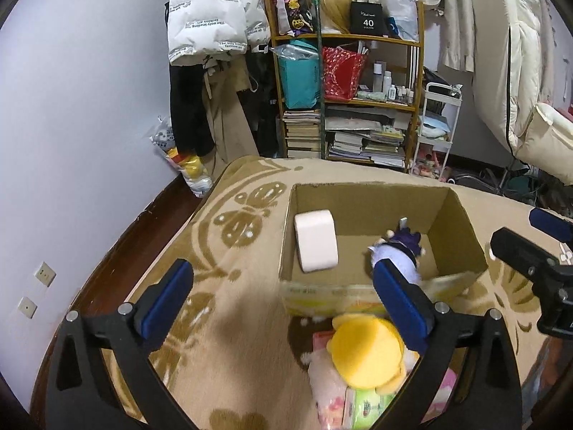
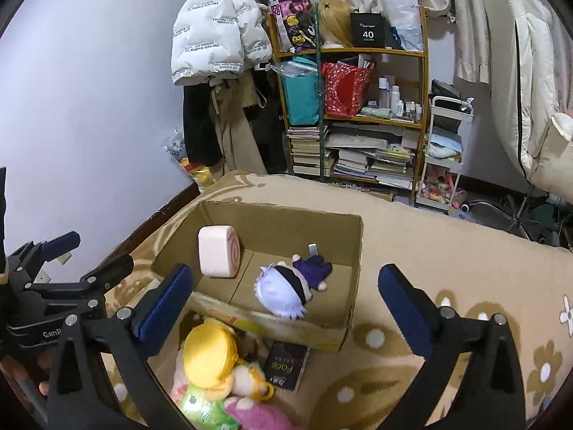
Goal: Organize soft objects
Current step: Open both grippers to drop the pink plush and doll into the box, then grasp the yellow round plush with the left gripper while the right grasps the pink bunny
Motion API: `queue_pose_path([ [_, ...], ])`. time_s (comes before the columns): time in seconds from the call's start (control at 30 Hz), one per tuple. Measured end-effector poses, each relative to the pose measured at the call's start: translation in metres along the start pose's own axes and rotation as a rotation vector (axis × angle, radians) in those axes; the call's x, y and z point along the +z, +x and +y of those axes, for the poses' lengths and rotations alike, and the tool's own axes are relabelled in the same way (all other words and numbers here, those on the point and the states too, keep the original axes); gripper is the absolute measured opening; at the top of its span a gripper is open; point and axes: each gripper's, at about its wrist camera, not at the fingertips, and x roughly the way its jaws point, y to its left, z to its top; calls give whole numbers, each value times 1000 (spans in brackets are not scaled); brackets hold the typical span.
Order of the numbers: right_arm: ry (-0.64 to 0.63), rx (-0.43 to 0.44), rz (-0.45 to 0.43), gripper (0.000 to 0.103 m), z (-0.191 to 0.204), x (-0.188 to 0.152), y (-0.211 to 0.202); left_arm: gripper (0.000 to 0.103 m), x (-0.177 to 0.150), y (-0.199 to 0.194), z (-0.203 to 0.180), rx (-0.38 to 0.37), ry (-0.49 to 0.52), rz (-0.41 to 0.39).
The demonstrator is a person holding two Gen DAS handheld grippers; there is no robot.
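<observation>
An open cardboard box [image 1: 462, 222] [image 2: 354, 251] stands on the beige patterned blanket. Inside lie a pink roll-shaped cushion [image 1: 316, 245] [image 2: 218, 251] and a white-haired doll in purple [image 1: 397, 251] [image 2: 290, 286]. In front of the box is a pile: a yellow plush [image 1: 365, 351] [image 2: 207, 354], pink soft items [image 1: 324, 380] [image 2: 258, 414] and a green tissue pack [image 1: 369, 406] [image 2: 204, 410]. My left gripper [image 1: 283, 297] is open and empty above the pile. My right gripper [image 2: 286, 301] is open and empty above the box's front edge; it also shows in the left wrist view [image 1: 526, 247].
A dark booklet [image 2: 286, 363] lies by the box front. A wooden shelf [image 1: 347, 100] with books and bags, hanging coats [image 1: 215, 36] and a white cart [image 1: 437, 132] stand behind. A purple wall [image 1: 71, 107] and dark floor lie to the left.
</observation>
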Motion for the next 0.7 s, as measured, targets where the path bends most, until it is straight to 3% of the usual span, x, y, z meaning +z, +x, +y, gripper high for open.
queue_pose_path([
  [0.47, 136, 23, 110, 103, -11, -28, -23, 100, -34, -17, -3, -30, -19, 62],
  [0.7, 139, 16, 172, 103, -9, -42, -17, 100, -48, -10, -5, -3, -18, 92],
])
